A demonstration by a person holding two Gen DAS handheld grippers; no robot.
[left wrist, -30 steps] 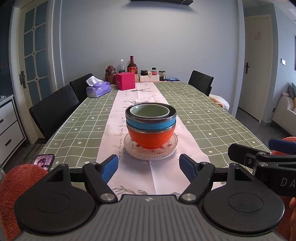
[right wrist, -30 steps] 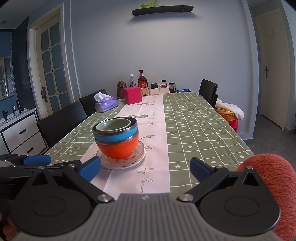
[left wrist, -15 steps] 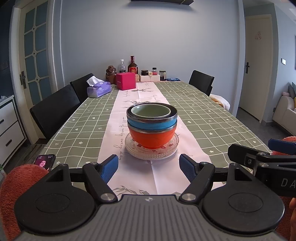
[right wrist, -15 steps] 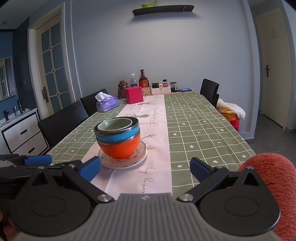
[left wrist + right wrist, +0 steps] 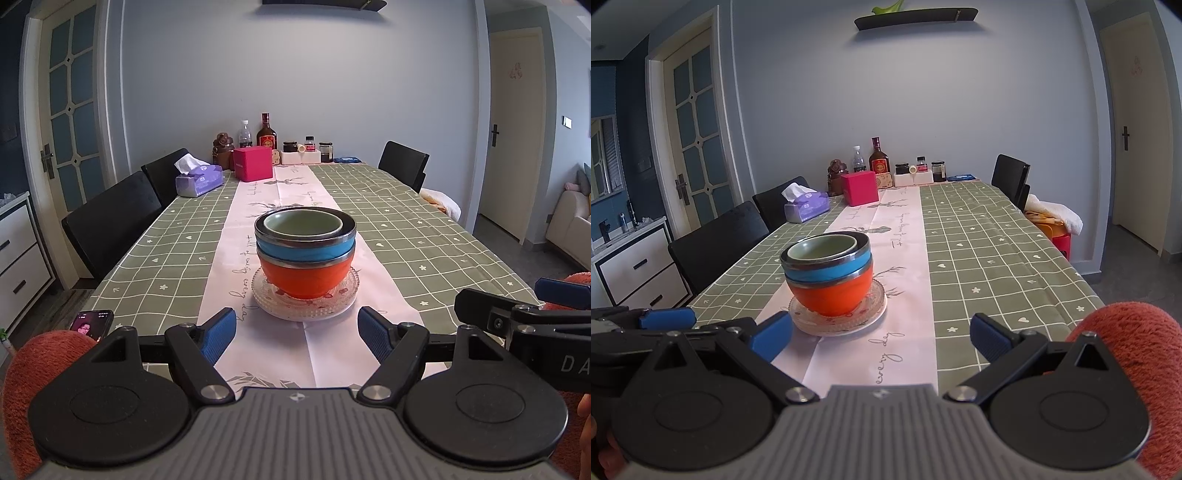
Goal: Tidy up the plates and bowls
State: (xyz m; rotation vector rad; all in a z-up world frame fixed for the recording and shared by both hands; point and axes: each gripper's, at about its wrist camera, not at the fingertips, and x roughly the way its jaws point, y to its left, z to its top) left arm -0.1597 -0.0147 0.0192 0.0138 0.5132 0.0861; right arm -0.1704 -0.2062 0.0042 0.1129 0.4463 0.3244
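We see three nested bowls, green bowl (image 5: 303,224) inside blue bowl (image 5: 306,247) inside orange bowl (image 5: 306,277), resting on a glass plate (image 5: 275,304) on the bench's (image 5: 406,229) pale runner (image 5: 258,206). Left tool (image 5: 296,334) and right tool (image 5: 882,336) hover short of the stack, both spread wide, gripping nothing. A phone (image 5: 92,323), seemingly lit, lies at the bench's near-left corner.
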